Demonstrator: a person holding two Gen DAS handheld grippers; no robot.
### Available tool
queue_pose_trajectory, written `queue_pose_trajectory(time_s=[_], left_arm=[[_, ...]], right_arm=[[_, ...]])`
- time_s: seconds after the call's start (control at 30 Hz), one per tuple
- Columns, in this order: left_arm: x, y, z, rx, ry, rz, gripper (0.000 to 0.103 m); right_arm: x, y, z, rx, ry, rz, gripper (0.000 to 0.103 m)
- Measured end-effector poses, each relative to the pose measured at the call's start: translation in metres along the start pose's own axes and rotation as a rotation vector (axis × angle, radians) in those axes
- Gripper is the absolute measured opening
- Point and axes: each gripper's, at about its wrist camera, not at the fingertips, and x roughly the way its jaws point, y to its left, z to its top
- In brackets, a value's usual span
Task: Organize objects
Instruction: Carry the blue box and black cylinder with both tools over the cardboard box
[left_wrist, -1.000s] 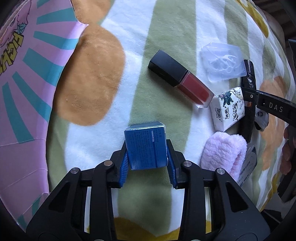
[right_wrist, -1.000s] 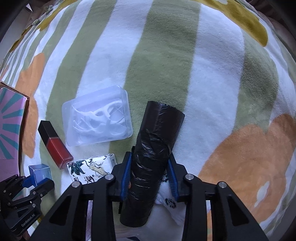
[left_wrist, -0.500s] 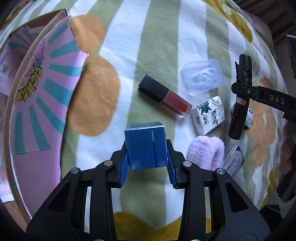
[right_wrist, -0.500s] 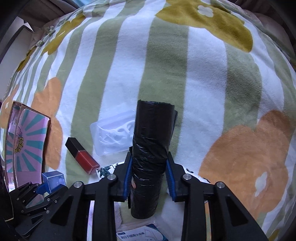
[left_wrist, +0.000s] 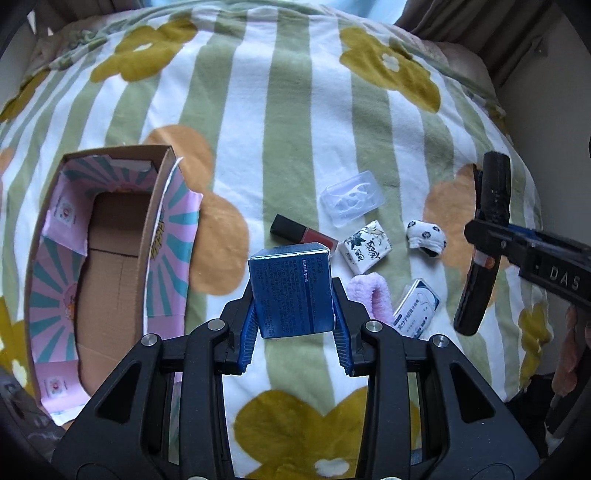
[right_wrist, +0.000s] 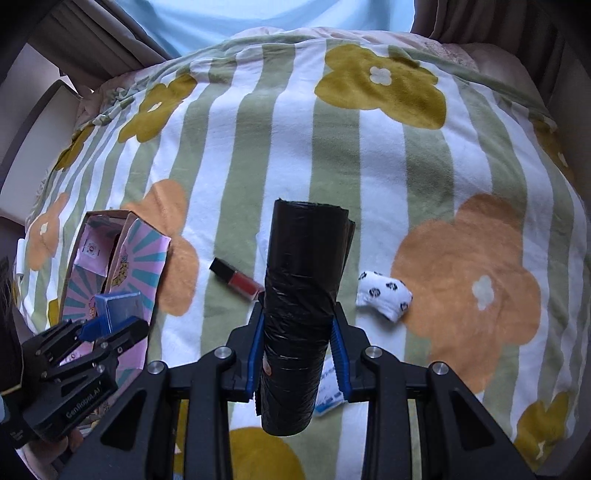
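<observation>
My left gripper (left_wrist: 293, 325) is shut on a small blue box (left_wrist: 291, 291) and holds it above the blanket, to the right of the open pink cardboard box (left_wrist: 110, 258). My right gripper (right_wrist: 299, 347) is shut on a black roll of bags (right_wrist: 301, 295) held high over the bed; it also shows in the left wrist view (left_wrist: 484, 243). On the blanket lie a red lipstick (left_wrist: 303, 234), a clear floss-pick case (left_wrist: 351, 199), a patterned tissue pack (left_wrist: 367, 247), a rolled white sock (left_wrist: 424, 236), a pink fluffy band (left_wrist: 373, 295) and a mask packet (left_wrist: 417, 308).
The striped flower blanket (right_wrist: 369, 147) covers the whole bed. The pink box (right_wrist: 110, 266) sits at its left edge, open and empty inside. Curtains and a wall edge stand beyond the bed's far side.
Both grippers have risen well above the bed with their objects still held. The open pink box has come fully into the left view.
</observation>
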Motion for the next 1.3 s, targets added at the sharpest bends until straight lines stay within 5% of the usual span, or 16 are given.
queue_pose_trajectory(time_s=[0.33,0.63,0.9,1.3], left_arm=[[-0.033,-0.008,-0.022,0.114,-0.04,-0.03,0.032],[-0.039,0.004,-0.041,0.136,-0.03,-0.041,0.032],[-0.061,0.039,-0.041,0.078,-0.075,-0.022,0.032],[-0.094,0.144,-0.06,-0.186,-0.13,0.102,0.032]], right_arm=[[-0.035,0.021,-0.068,0.048,-0.015,-0.037,0.03],[-0.047,0.03,-0.087,0.107,-0.041,-0.061,0.03],[-0.054,0.063,-0.073,0.054,-0.063,-0.045,0.03],[-0.033,0.166,-0.012,-0.205,-0.059,0.073,0.03]])
